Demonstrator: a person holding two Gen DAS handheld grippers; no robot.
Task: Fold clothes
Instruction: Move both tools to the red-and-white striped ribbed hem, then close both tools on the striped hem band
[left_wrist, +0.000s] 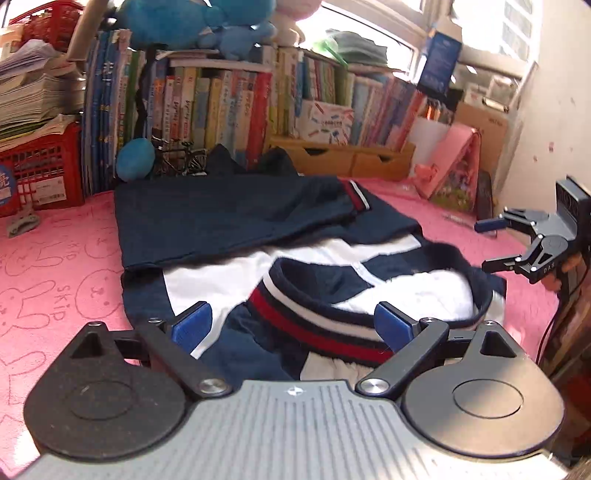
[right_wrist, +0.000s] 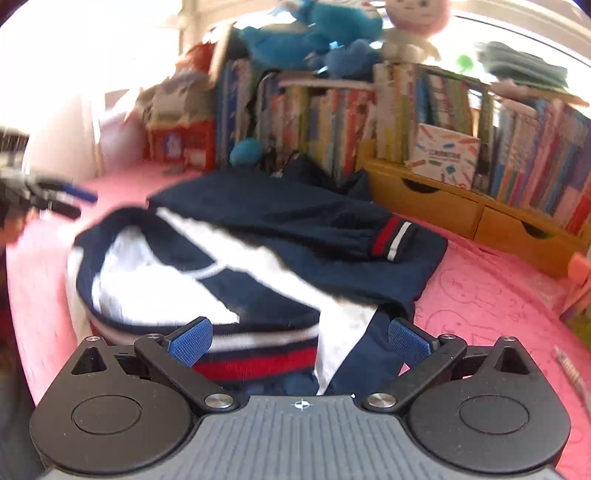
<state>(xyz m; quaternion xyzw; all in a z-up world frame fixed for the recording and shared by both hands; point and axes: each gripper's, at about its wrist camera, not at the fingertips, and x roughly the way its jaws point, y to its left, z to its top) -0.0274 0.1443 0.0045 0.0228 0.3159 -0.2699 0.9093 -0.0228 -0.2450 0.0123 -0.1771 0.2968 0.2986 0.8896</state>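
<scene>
Left wrist view: left gripper (left_wrist: 293, 325) wide, empty, jacket (left_wrist: 258, 236) just ahead.
Right gripper (right_wrist: 301, 341): wide, empty, above jacket hem.

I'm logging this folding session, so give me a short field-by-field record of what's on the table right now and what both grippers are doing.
garment: navy and white jacket, partly folded, sleeve laid across the body
sleeve cuff: red and white striped, on top
surface: pink rabbit-print cloth
left gripper: open, holding nothing
right gripper: open, holding nothing
background: row of books
</scene>
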